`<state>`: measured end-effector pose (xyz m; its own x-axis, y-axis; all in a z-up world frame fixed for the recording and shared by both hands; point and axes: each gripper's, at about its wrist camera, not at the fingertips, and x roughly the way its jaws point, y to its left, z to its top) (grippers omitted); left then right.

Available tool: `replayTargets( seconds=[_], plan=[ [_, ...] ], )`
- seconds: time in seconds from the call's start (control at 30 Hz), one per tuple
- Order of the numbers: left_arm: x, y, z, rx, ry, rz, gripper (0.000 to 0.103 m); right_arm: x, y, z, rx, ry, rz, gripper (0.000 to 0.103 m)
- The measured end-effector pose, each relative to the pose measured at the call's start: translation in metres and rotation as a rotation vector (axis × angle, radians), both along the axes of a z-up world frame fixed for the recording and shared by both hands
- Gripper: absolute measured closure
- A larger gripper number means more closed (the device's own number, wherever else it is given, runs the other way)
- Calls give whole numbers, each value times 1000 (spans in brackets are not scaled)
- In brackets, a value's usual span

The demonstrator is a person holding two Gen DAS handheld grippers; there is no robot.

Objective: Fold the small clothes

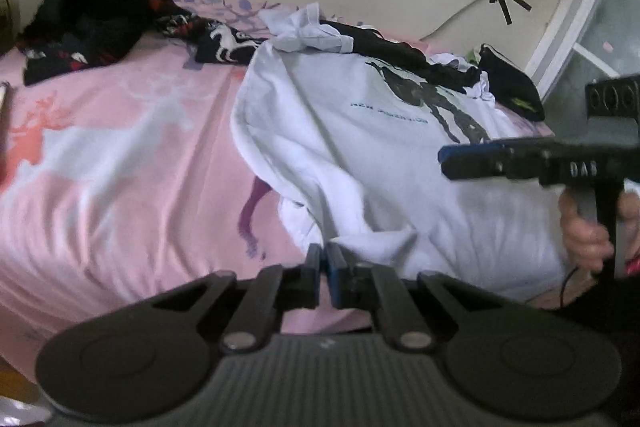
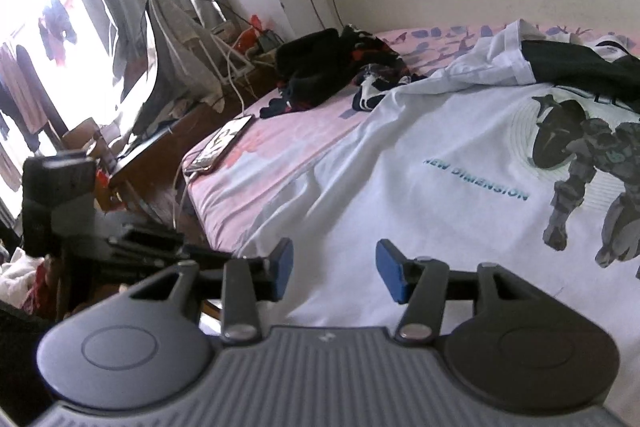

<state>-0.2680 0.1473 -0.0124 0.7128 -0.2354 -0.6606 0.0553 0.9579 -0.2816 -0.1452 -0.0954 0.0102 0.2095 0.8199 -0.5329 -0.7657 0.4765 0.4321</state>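
Observation:
A white T-shirt [image 1: 360,155] with a dark figure print and the words "NEW DIMENSION" lies spread on the pink bed sheet [image 1: 120,155]. My left gripper [image 1: 323,259] is shut on the shirt's near hem, which bunches up between its pads. My right gripper [image 2: 334,267] is open and empty, hovering just above the shirt [image 2: 420,155] near its lower left edge. In the left wrist view the right gripper [image 1: 452,163] shows at the right, held by a hand over the shirt.
A pile of dark clothes [image 1: 100,27] lies at the bed's far left. More white and black garments [image 1: 360,35] lie behind the shirt. A phone [image 2: 224,143] rests at the bed's edge. A cluttered desk [image 2: 168,75] stands beside the bed.

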Motion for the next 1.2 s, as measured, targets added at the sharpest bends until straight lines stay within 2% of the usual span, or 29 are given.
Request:
replayTargets(
  seconds=[0.07,0.2,0.27,0.33,0.37,0.43,0.47,0.5,0.67,0.83,0.97,1.07,1.13,1.17,1.2],
  plan=[
    [-19,10,12,-19,-39,7,99,0,-6,1,15,5,8,53],
    [-59,38,40,-111,-140,59,99,0,4,-3,31,26,52,52],
    [-66,41,44,-108,-155,84,98,-2,11,-6,25,28,73,52],
    [-63,41,42,-72,-133,140,97,-5,19,-10,17,29,91,52],
    [-59,42,39,-60,-115,162,93,-7,20,-11,18,28,96,52],
    [-52,44,32,-49,-73,191,77,-10,19,-10,21,20,98,52],
    [-49,44,29,-43,-63,195,64,-10,16,-9,22,14,92,52],
    [-45,43,28,-31,-56,194,58,-10,11,-7,22,8,78,52],
    [-28,37,22,-6,-39,151,47,4,-39,0,36,31,-52,51],
    [-10,29,12,18,19,102,47,4,-126,6,58,89,-202,49],
    [1,27,6,27,65,66,49,-13,-199,3,10,135,-361,47],
    [8,19,4,54,83,29,50,-33,-235,-3,-37,166,-445,46],
    [11,14,6,75,90,7,58,-47,-253,-9,-66,176,-472,46],
    [12,12,7,87,97,1,66,-53,-258,-12,-80,182,-483,46],
    [14,11,8,99,105,-1,80,-59,-264,-15,-79,183,-489,47]
  ],
)
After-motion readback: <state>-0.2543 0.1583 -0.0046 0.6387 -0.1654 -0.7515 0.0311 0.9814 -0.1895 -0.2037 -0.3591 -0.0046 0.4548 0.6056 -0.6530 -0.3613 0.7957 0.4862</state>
